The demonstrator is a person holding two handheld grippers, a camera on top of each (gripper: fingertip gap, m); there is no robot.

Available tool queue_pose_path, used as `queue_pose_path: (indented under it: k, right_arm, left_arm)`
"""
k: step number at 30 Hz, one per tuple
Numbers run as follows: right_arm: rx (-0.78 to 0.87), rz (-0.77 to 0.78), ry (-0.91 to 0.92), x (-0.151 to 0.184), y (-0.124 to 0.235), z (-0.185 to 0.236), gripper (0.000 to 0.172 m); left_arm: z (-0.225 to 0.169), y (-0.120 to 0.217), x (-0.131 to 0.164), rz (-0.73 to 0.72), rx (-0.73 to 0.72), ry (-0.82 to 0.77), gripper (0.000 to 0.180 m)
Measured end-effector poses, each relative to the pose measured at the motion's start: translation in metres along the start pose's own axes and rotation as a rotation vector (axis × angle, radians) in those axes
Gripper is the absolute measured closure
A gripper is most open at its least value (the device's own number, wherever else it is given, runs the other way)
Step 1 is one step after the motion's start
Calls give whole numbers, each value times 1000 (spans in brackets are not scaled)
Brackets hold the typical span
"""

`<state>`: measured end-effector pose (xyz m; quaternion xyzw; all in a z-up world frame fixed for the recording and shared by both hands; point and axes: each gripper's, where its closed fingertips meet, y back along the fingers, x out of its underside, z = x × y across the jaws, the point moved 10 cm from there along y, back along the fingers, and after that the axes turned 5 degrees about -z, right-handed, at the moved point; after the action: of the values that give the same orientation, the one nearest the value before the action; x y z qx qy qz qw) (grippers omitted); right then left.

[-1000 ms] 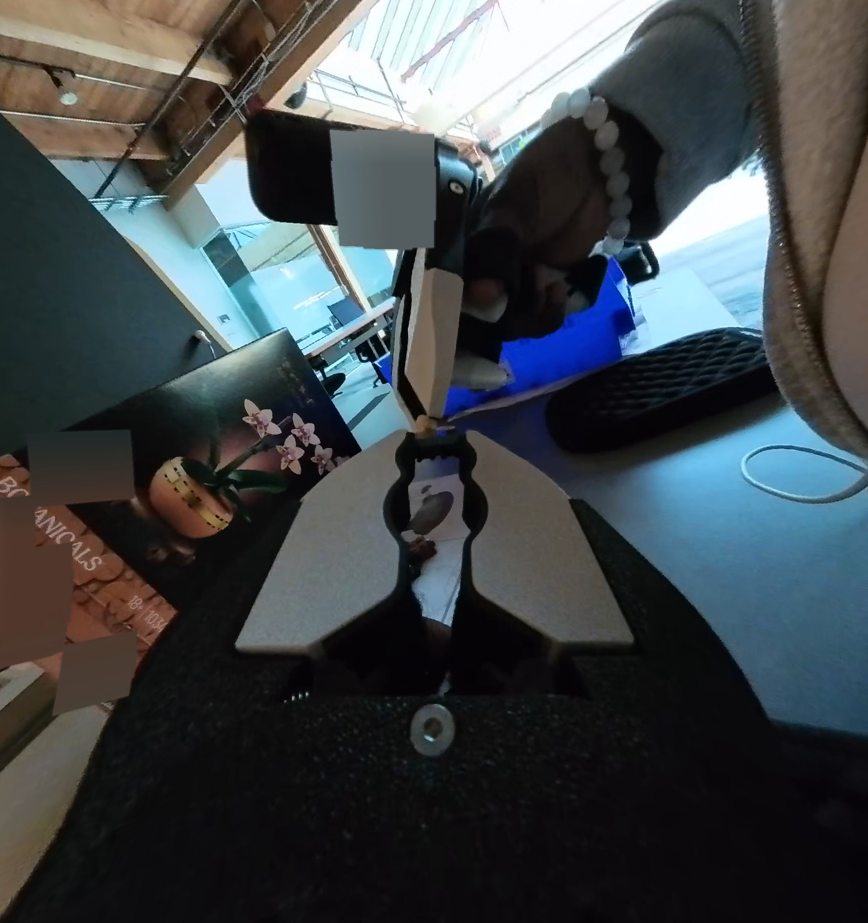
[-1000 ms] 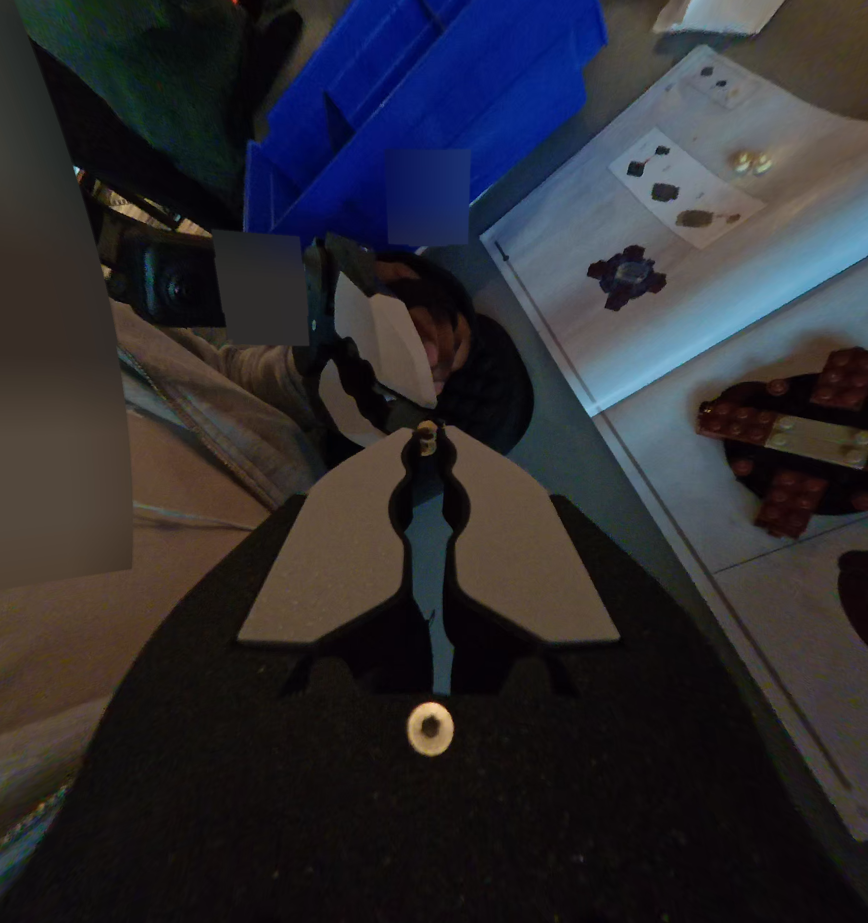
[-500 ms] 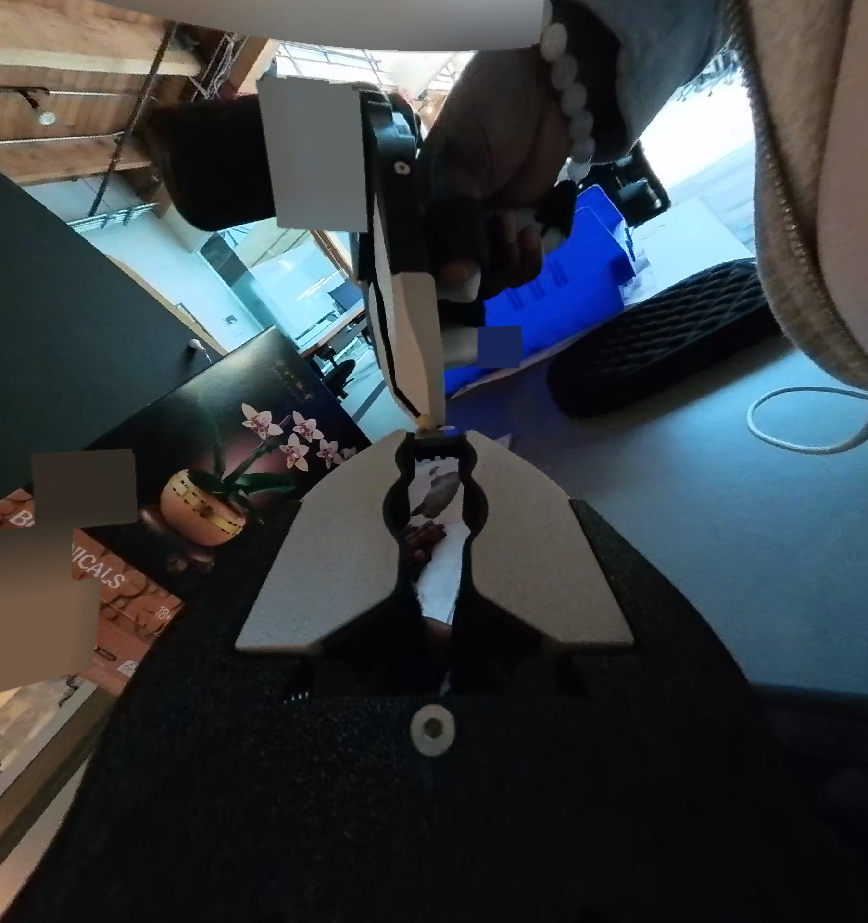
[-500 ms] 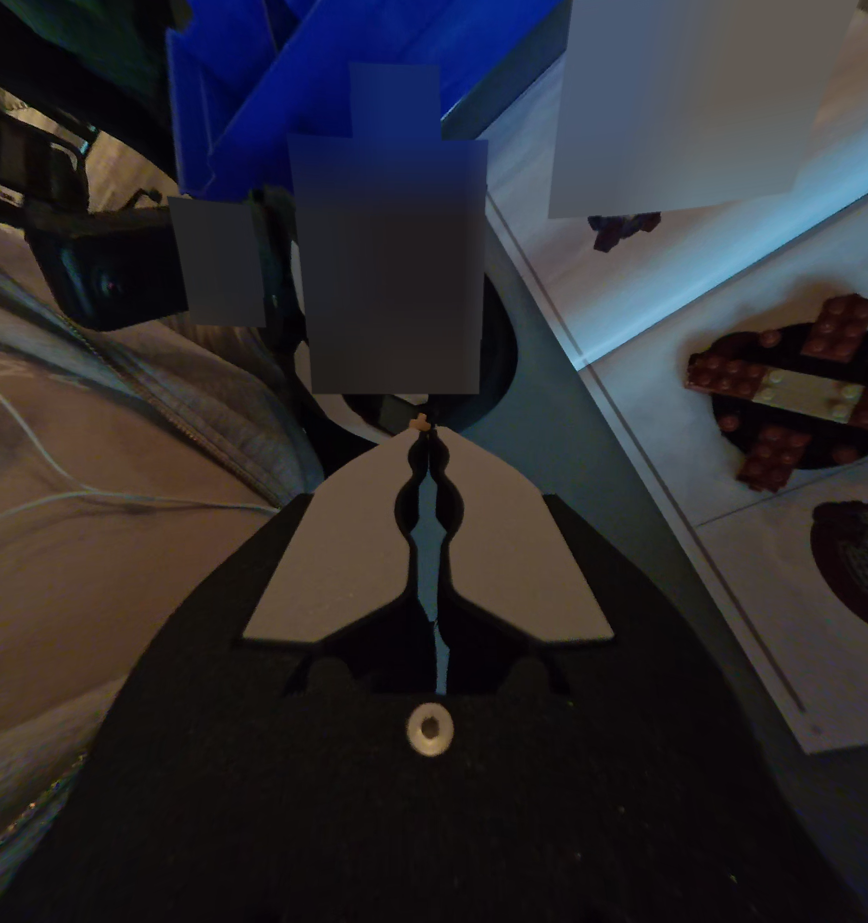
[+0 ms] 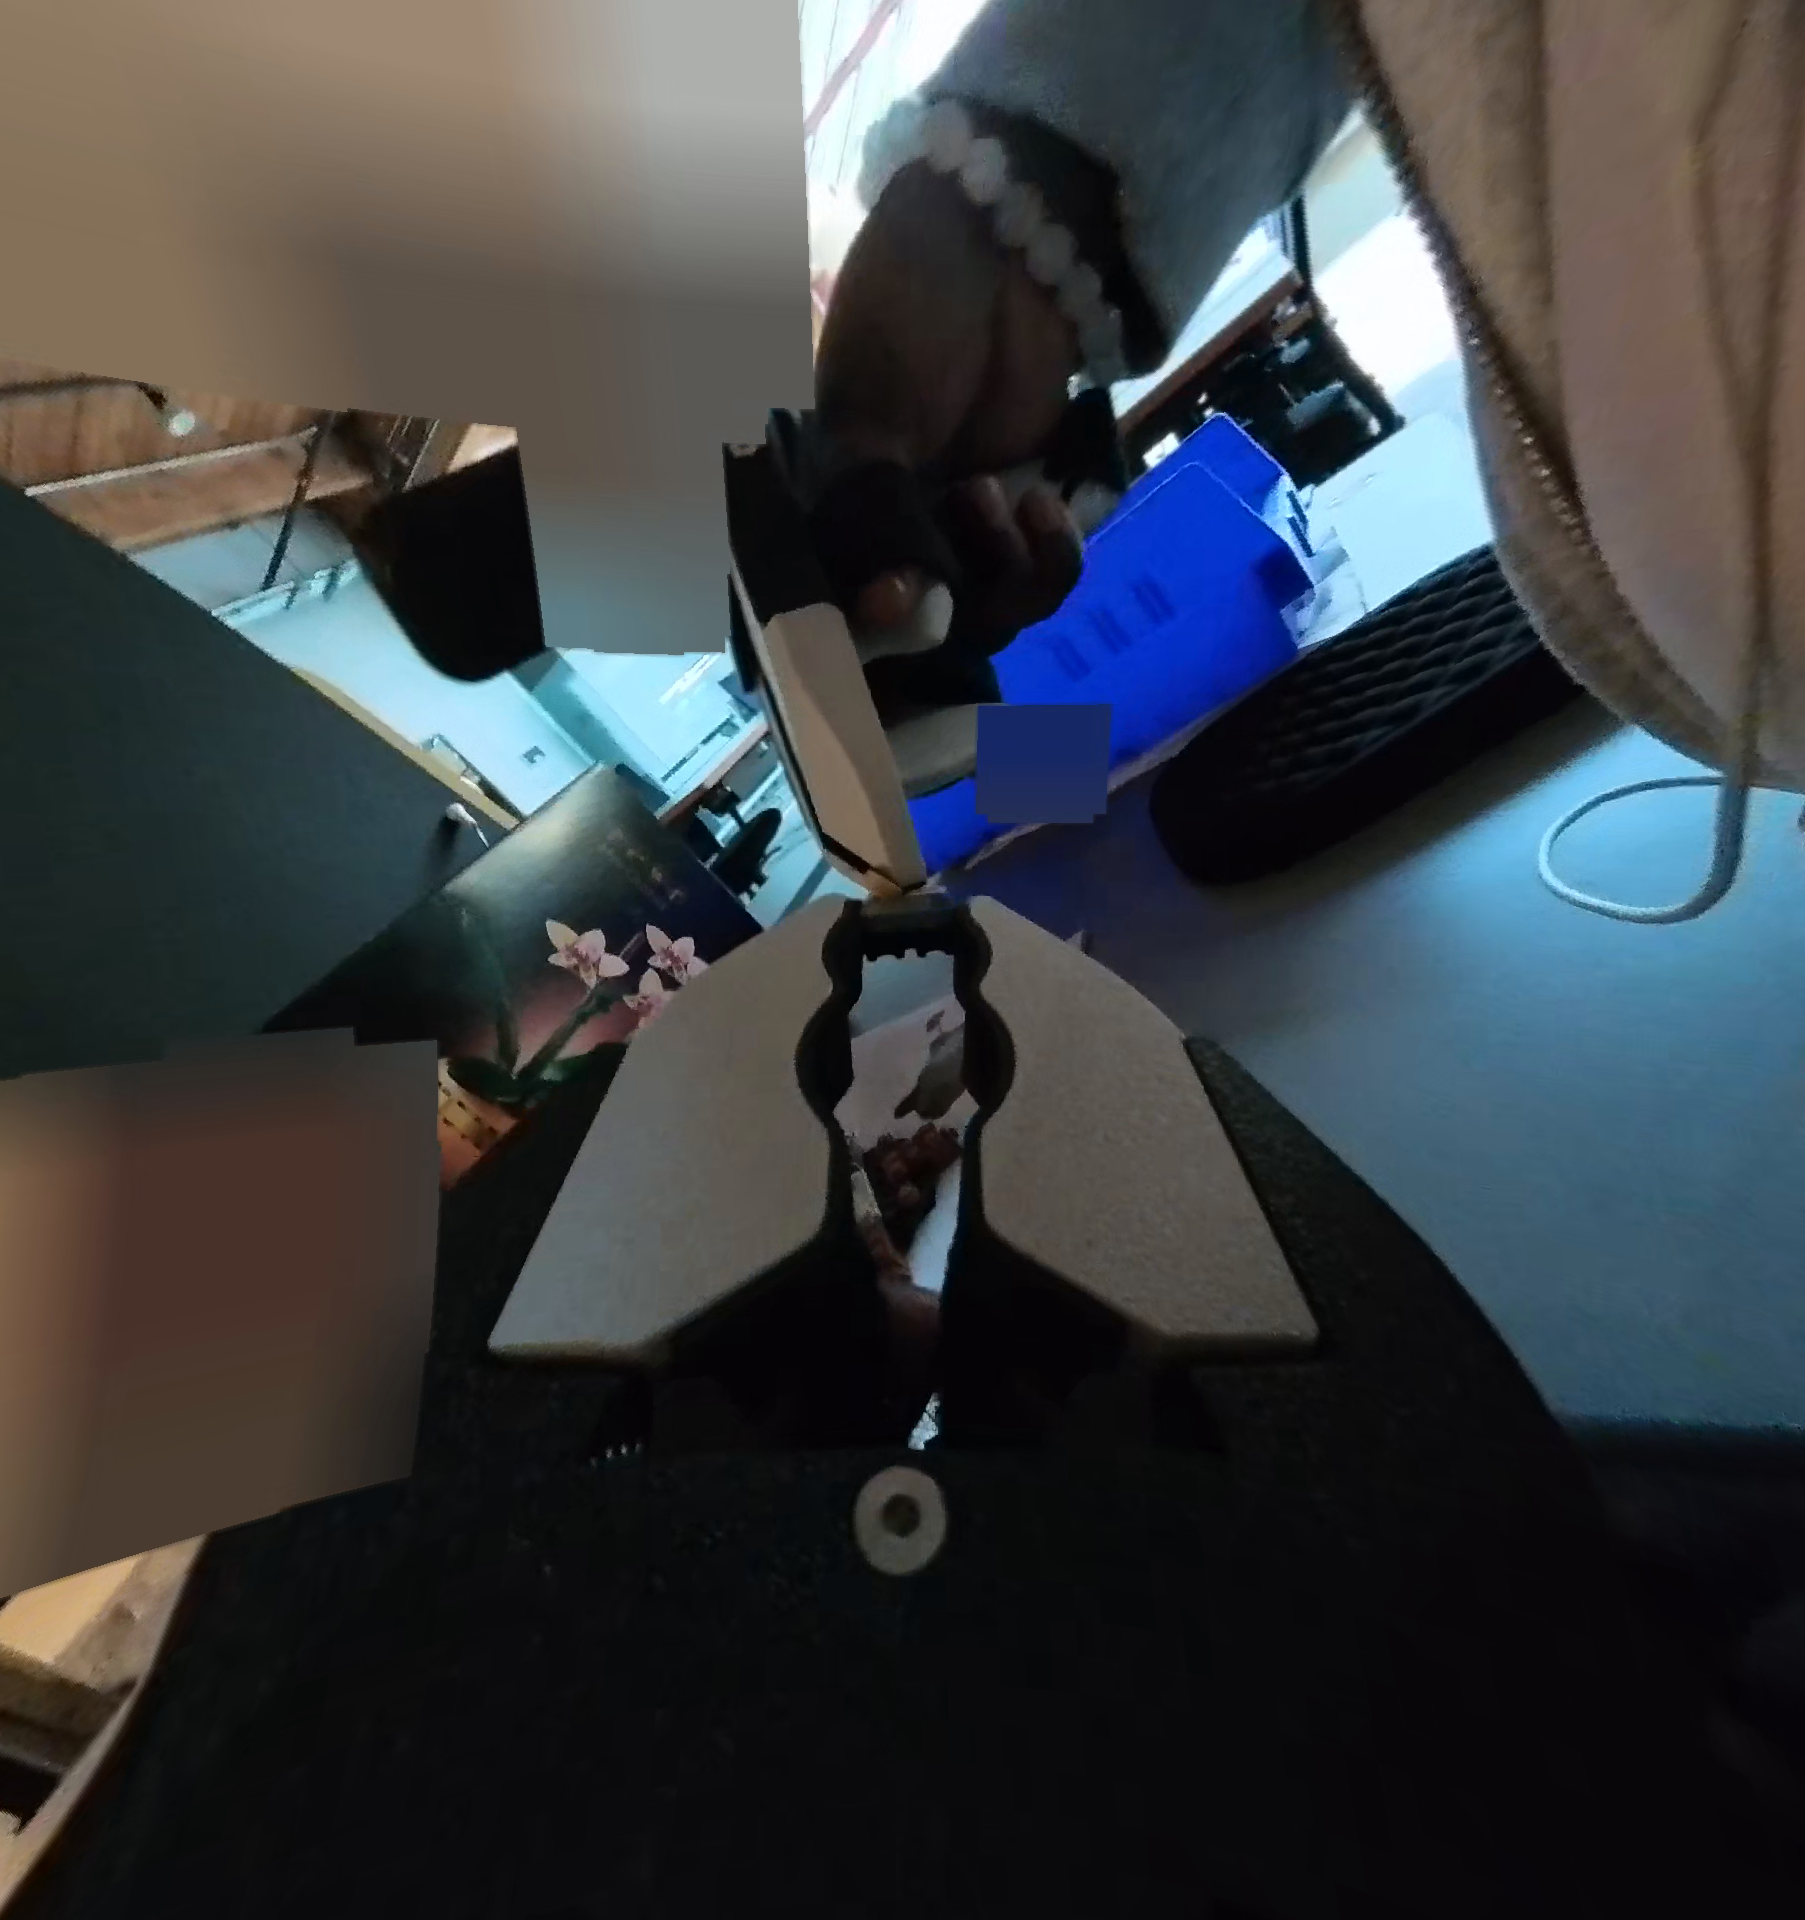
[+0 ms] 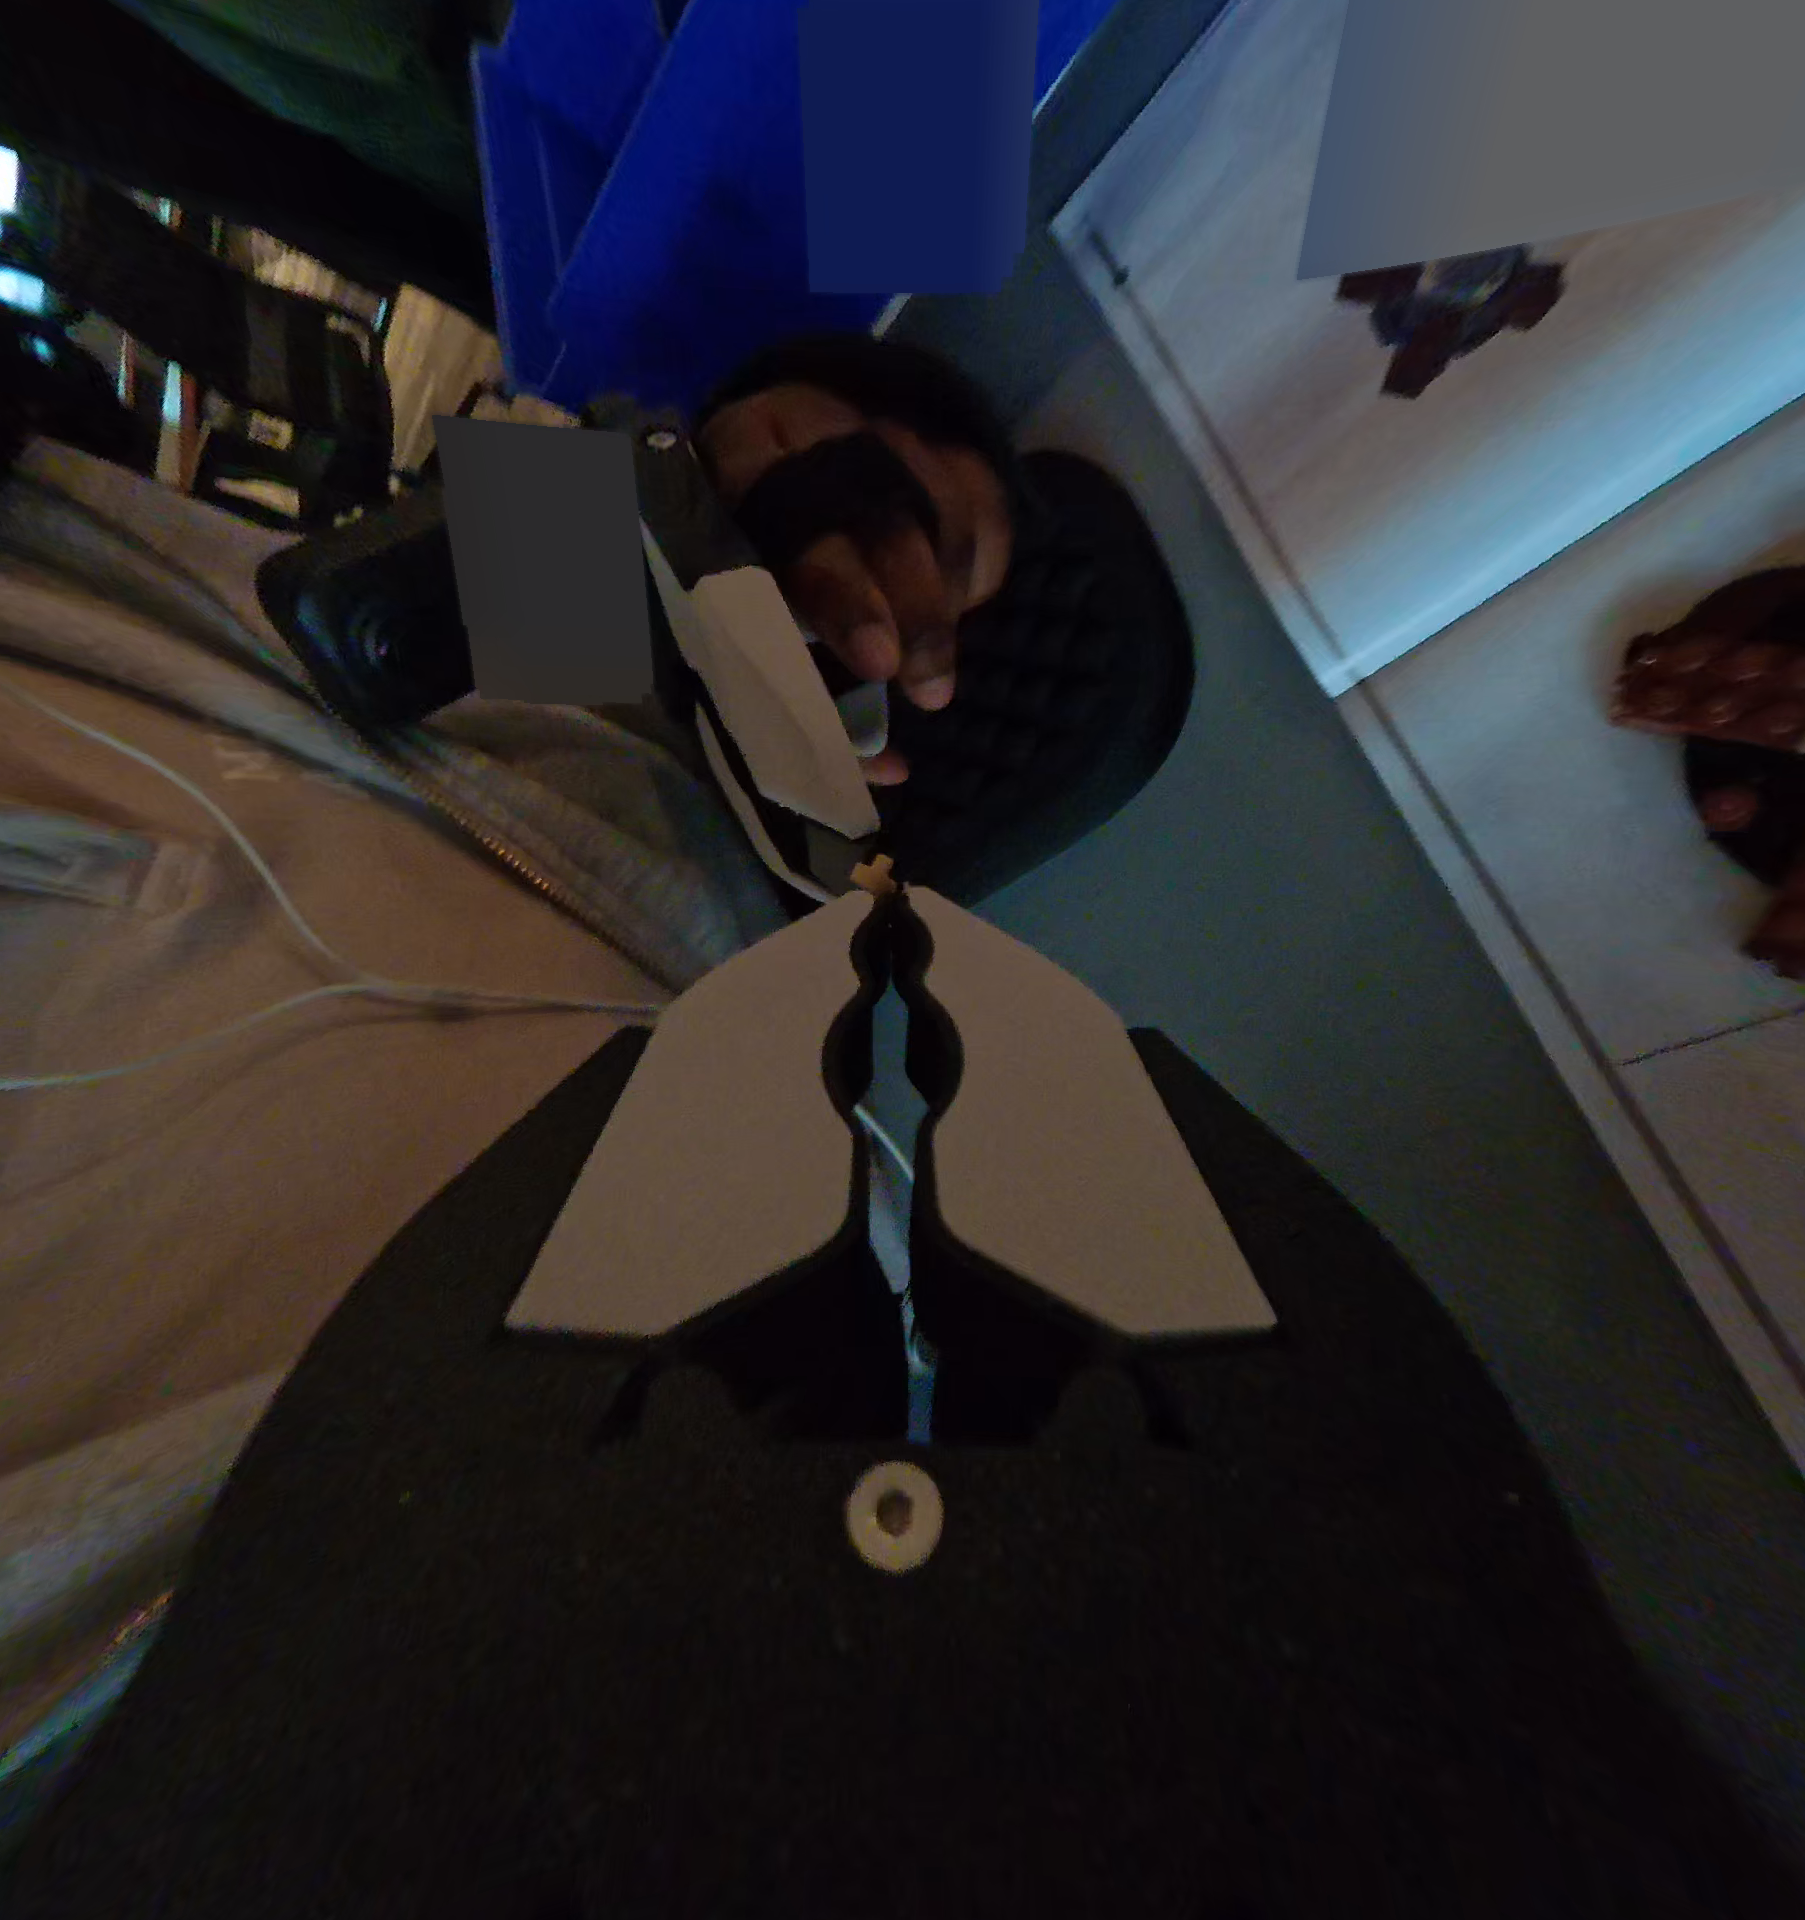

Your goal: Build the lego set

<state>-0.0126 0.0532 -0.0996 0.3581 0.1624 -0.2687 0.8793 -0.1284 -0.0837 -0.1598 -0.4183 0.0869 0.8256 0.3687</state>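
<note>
Left wrist view: my camera sits behind my left gripper (image 5: 906, 914), low over the grey table (image 5: 1397, 1039), facing my right gripper (image 5: 882, 883) at close range. Right wrist view: it looks along my right gripper (image 6: 882, 894) down at the table (image 6: 1241, 1039). Both views share the blue bin (image 5: 1137, 644) (image 6: 669, 156)

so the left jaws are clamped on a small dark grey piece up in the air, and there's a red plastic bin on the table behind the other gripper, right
Nearly. The plastic bin behind the right gripper is bright blue, not red; the left wrist view shows this, and the right wrist view shows the same blue. The rest holds: the left gripper has its jaws clamped on a small dark grey toy-brick piece above the grey table.
</note>
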Motion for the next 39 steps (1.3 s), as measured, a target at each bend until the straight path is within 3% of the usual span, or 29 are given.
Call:
queue_pose_path:
  k: [9,27,39]
  right_arm:
    - [-12,50,61,-4,1,5,168]
    - [-41,-71,176,2,3,2,167]
    - [-30,-44,237,-2,3,5,168]
  left_arm:
    - [0,1,-2,-15,-3,-14,164]
    - [2,1,0,-20,-35,15,164]
    - [3,1,1,-3,-54,-6,164]
